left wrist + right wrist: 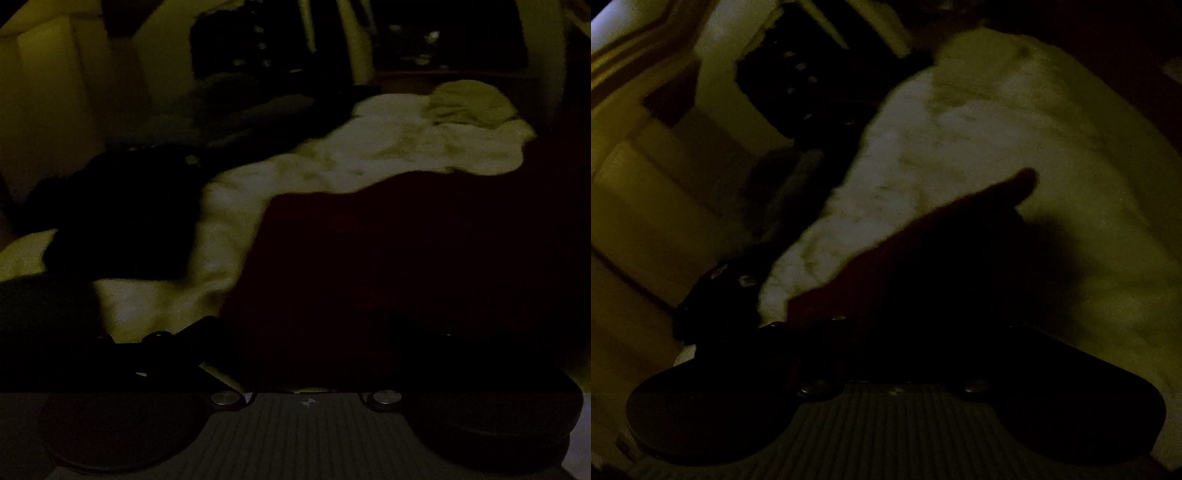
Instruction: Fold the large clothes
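A dark red garment (388,258) lies spread over a pale sheet (332,162) on what looks like a bed, in a room almost too dim to read. Seen from the left wrist camera, the garment fills the ground just in front of the left tool (306,369), its upper edge running diagonally away across the sheet; a black garment (122,221) lies beside it on the far side of the sheet's pale strip, and a crumpled pale cloth (469,103) sits well beyond the red one's far edge. From the right wrist camera, a tapering part of the red garment, perhaps a sleeve or corner, points away from the right tool (886,332) across the sheet.

Both tools sit low at the near edge of the red garment, a placing that suggests the person is at its hem or side to lift it for a fold. Whether either tool is spread or pinching the cloth cannot be told: the fingers are lost in shadow against the dark fabric. The garment appears largely flat and unfolded, so the folding seems to be at an early stage.
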Available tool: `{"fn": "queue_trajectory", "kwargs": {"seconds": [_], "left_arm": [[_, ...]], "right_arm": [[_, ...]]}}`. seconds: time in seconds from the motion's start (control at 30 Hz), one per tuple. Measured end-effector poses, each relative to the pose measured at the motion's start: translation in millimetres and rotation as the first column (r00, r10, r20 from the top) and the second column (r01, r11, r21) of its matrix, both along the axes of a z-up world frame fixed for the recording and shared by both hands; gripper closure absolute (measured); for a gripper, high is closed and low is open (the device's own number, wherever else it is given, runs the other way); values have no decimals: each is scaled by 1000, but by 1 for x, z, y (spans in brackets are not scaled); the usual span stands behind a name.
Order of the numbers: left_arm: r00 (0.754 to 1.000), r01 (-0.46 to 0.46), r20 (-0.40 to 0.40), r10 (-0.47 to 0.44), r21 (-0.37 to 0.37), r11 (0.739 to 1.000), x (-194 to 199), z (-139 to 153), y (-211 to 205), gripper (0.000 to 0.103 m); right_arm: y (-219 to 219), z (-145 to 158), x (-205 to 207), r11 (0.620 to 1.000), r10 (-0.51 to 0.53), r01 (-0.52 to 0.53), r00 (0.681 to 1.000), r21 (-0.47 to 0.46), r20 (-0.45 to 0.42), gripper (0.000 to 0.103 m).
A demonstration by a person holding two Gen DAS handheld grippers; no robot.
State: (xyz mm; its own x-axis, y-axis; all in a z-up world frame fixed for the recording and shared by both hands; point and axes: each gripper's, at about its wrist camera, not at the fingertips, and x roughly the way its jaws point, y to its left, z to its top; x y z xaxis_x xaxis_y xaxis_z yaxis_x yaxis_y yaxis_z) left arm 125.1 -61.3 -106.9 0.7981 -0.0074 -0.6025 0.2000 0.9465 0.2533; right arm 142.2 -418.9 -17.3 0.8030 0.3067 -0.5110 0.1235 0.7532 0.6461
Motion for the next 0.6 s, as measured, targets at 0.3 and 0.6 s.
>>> {"fn": "queue_trajectory", "kwargs": {"seconds": [0.3,0.6], "left_arm": [[995,-96,-22,94,-128,987,-5,3,52,0],[997,-77,-25,77,-11,997,-8,-7,41,0]], "right_arm": [[167,25,82,952,241,-232,970,-199,21,73],[228,-75,131,907,416,-422,892,8,-179,47]]}}
